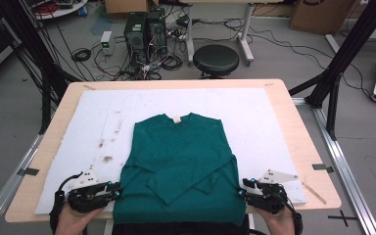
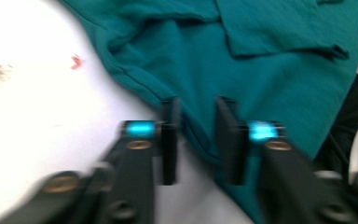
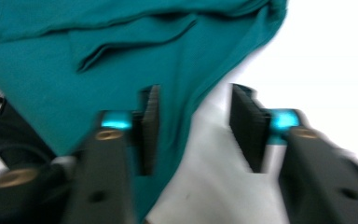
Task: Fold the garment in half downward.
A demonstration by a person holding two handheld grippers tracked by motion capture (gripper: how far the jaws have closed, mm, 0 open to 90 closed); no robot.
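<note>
Between the parted jaws of the left claw (image 2: pixel 196 140) ran the side hem of the green sweater (image 1: pixel 178 161), not yet pinched; the right claw (image 3: pixel 193 130) stood wider, straddling the opposite hem. Beyond them the sweater lay flat on the white mat (image 1: pixel 274 127) covering the bench (image 1: pixel 301 142), sleeves crossed inward, probably mid-fold. Both hands lay low at the near edge, claws pointing inward.

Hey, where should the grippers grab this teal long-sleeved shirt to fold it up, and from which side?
Probably the two bottom corners of the teal long-sleeved shirt, each approached from its outer side. It lies flat on the white foam board, sleeves crossed over the body, hem nearest the person. The left gripper and right gripper already stand open at those side edges, with the fabric edge between the jaws.
</note>
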